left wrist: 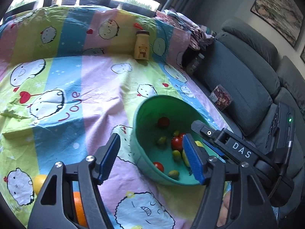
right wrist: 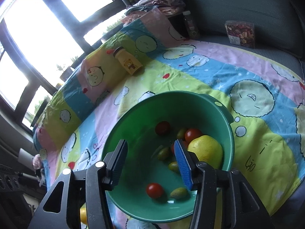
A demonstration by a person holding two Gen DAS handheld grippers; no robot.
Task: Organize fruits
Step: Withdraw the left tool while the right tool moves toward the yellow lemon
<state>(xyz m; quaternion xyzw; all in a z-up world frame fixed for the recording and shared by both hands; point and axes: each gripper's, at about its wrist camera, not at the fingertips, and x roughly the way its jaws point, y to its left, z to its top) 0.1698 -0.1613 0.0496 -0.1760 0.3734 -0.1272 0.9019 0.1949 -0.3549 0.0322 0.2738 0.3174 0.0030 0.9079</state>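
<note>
Two grippers poised at green bowl [right wrist: 225, 126] on cartoon-print sheet [left wrist: 63, 72]: left gripper [left wrist: 152, 158] wide open, empty; right gripper [right wrist: 150, 162] open, empty, over bowl holding tomatoes [right wrist: 154, 190], small green fruits [right wrist: 178, 193], yellow fruit [right wrist: 206, 150]

A green bowl [left wrist: 142, 118] of red and green fruits [left wrist: 176, 143] is seen on a cartoon-print sheet [left wrist: 76, 76], framed by the open left hand-held gripper [left wrist: 150, 156]; the right hand-held gripper [left wrist: 209, 143] is poised over its rim.
</note>
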